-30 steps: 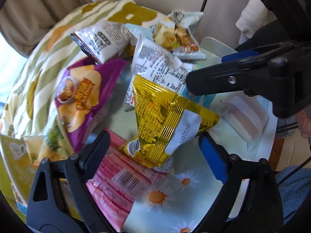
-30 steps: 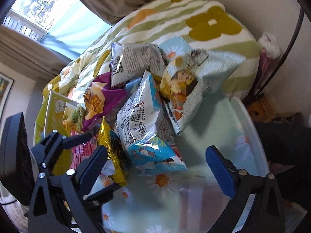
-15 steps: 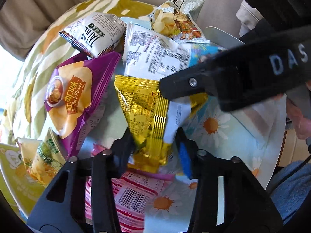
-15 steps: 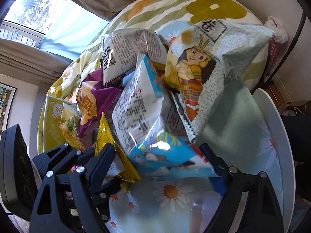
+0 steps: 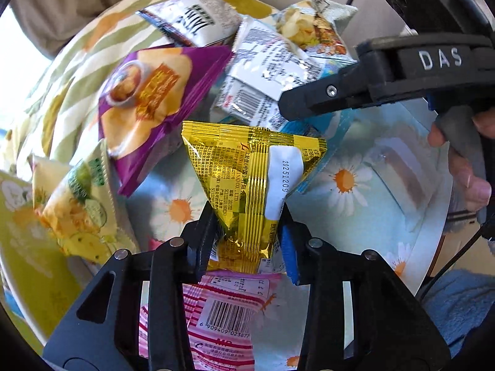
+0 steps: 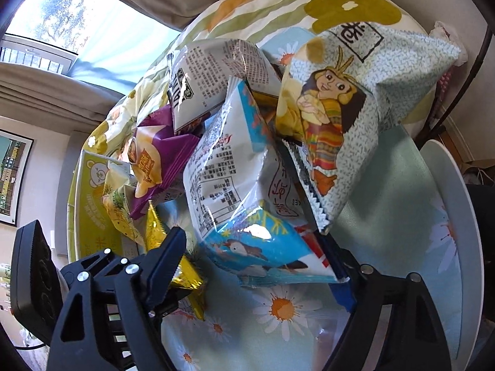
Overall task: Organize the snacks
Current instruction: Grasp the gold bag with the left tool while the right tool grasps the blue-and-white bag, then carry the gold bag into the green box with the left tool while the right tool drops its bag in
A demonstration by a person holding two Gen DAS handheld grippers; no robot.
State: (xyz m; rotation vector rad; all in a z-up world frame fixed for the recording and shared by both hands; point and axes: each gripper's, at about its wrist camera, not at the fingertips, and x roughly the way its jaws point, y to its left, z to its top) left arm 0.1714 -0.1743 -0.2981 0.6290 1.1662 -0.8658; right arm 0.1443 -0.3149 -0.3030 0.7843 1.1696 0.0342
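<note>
My left gripper (image 5: 247,232) is shut on the lower end of a gold foil snack bag (image 5: 250,182), held upright above the daisy-print tablecloth (image 5: 346,179). The gold bag also shows in the right wrist view (image 6: 182,275). My right gripper (image 6: 263,266) is open, its jaws on either side of a white-and-blue snack bag (image 6: 241,191) with a bird picture. In the left wrist view one right finger (image 5: 365,89) lies over that same white-and-blue bag (image 5: 266,83).
Other bags lie piled: a purple chip bag (image 5: 148,95), a pale green cartoon bag (image 6: 340,123), a white black-lettered bag (image 5: 198,21), a pink barcode bag (image 5: 222,318), a yellow-green cucumber bag (image 5: 77,204). A flowered cushion (image 6: 278,3) lies behind. The round table's edge (image 6: 467,216) is at right.
My left gripper closed on the gold bag and lifted it upright. My right gripper moved forward until its open jaws straddle the white-and-blue bag.
</note>
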